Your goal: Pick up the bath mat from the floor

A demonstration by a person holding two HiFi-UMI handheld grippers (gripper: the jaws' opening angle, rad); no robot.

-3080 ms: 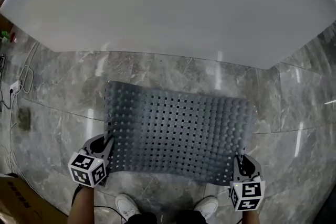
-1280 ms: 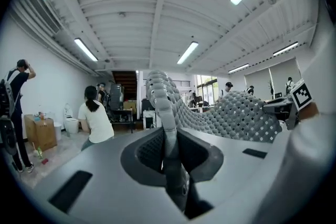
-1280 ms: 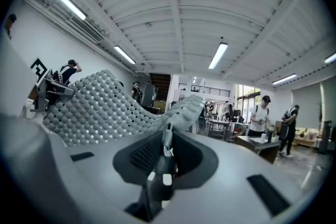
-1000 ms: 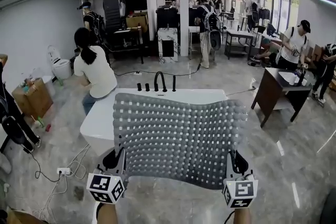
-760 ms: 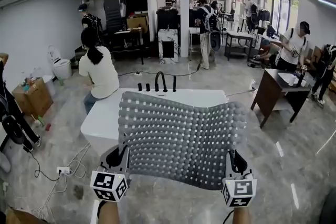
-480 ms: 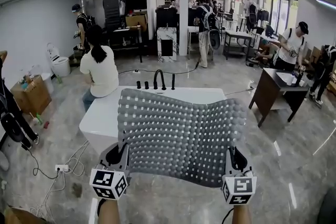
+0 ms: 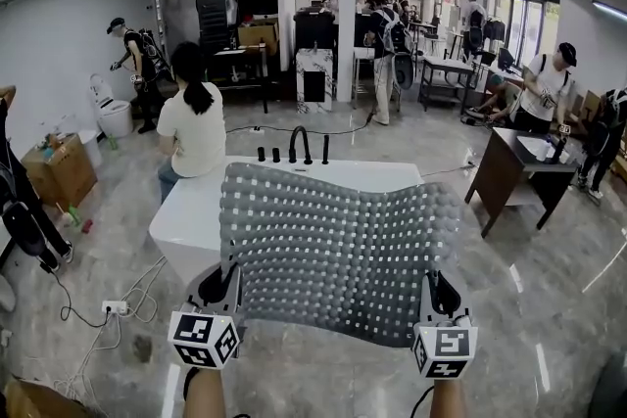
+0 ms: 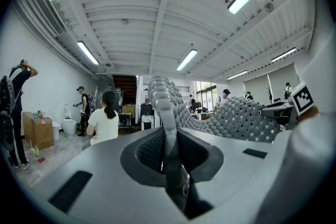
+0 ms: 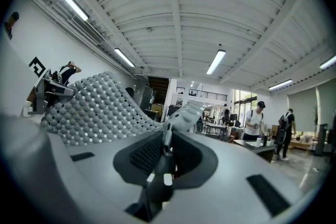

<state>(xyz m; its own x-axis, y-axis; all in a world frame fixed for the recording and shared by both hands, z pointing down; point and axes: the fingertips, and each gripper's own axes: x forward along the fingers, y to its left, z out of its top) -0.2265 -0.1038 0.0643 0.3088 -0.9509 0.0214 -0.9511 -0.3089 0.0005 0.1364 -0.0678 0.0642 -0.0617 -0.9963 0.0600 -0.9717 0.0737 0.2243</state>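
Lifted off the floor (image 7: 558, 318) since the earlier frame, the bath mat (image 7: 338, 250) is now held up level. The left gripper (image 7: 223, 287) and right gripper (image 7: 438, 297) have their jaws nearly closed, each pinching a near corner, probably to keep it spread. Beyond the jaws, the grey, knobbly, perforated rubber sags softly in front of a white bathtub (image 7: 186, 220).

bath mat (image 7: 338, 255) stretching between left gripper (image 7: 219, 287) at seven o'clock and right gripper (image 7: 438, 295) at five, bathtub (image 7: 186, 220) standing behind it, person (image 7: 196, 127) appearing at ten o'clock
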